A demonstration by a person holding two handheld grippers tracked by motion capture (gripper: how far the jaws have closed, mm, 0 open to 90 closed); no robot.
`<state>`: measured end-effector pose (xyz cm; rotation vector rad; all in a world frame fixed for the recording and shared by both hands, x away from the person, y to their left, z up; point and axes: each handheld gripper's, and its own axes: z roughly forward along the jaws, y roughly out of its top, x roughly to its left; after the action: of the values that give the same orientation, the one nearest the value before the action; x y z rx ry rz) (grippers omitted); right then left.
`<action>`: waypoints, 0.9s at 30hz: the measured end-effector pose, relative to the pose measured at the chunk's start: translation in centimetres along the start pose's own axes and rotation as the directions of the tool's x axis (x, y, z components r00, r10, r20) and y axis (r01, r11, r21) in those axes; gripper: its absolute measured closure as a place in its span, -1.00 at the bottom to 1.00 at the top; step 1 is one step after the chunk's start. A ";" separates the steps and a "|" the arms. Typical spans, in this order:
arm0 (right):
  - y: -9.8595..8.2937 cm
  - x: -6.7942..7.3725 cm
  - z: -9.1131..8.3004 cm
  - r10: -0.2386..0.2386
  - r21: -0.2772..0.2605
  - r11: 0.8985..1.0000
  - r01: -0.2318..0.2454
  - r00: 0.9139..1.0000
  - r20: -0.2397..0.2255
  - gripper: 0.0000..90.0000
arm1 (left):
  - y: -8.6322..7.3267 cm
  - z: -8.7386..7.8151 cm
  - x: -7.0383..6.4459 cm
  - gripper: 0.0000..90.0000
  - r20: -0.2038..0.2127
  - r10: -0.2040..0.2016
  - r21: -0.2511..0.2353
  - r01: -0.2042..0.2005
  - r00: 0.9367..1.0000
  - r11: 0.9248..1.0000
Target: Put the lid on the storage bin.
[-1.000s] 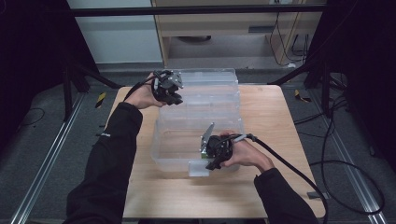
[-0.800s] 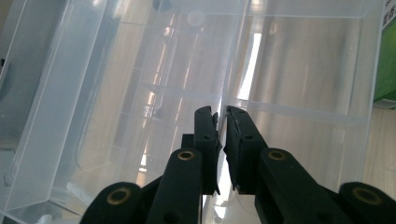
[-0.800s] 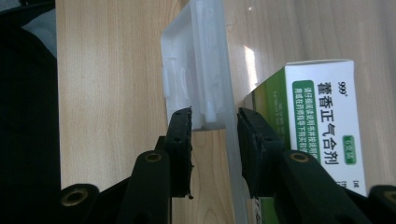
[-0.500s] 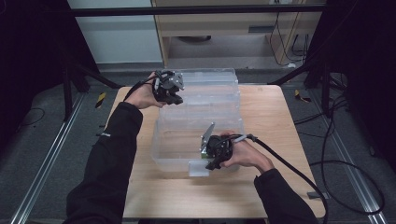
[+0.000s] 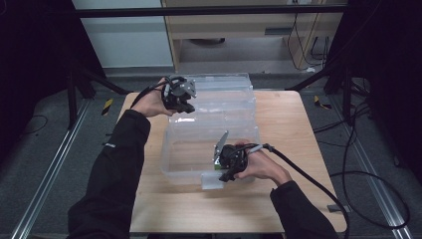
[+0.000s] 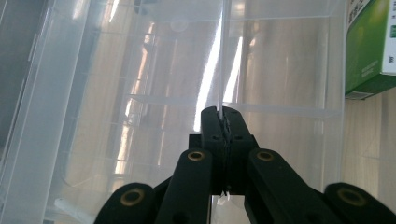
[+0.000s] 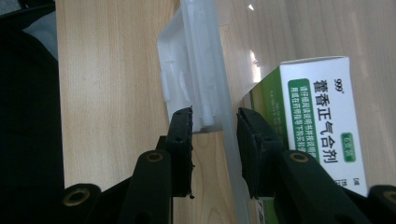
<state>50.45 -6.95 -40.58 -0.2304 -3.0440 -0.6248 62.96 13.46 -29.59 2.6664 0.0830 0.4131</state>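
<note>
Wooden table [image 5: 293,129], clear bin [image 5: 209,144], green box [image 7: 322,116] inside

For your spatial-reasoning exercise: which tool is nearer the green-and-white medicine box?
Right. The right tool straddles the bin wall beside the medicine box; the left tool grips the bin's far side.

Left claw [image 5: 180,94] clamped, right claw [image 5: 228,164] parted.

Jaws clamped on clear bin wall [image 6: 220,56]
</note>
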 end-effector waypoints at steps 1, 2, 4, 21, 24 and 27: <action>0.0 0.0 0.0 0.003 0.000 1.000 -0.003 1.000 -0.003 0.49 | 0.0 0.0 -0.1 0.98 0.002 -0.003 -0.006 0.003 1.000 1.000; 0.0 0.0 0.0 0.007 0.001 1.000 -0.007 1.000 -0.005 0.50 | 0.0 -0.2 -0.3 0.98 0.002 -0.002 -0.006 0.002 1.000 1.000; 0.0 -0.1 0.0 0.009 -0.003 1.000 -0.009 1.000 -0.008 0.50 | 0.1 -0.5 -0.6 0.98 0.001 0.008 0.001 -0.008 1.000 1.000; -0.2 0.1 0.0 0.016 -0.016 1.000 -0.016 1.000 -0.008 0.49 | 0.4 -1.9 -4.0 0.98 -0.030 0.050 0.016 -0.049 0.998 0.999; -0.3 0.0 0.1 0.017 -0.023 1.000 -0.017 1.000 -0.010 0.49 | 0.5 -2.1 -4.7 0.98 -0.039 0.053 0.018 -0.052 0.998 0.998; -0.4 0.0 0.6 0.033 -0.029 0.999 -0.034 0.999 -0.027 0.41 | 0.5 -2.2 -5.3 0.98 -0.053 0.060 0.025 -0.058 0.997 0.998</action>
<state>50.43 -7.11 -41.29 -0.2705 -3.0006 -0.6660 57.22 13.30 -28.95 2.6862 0.0252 0.5052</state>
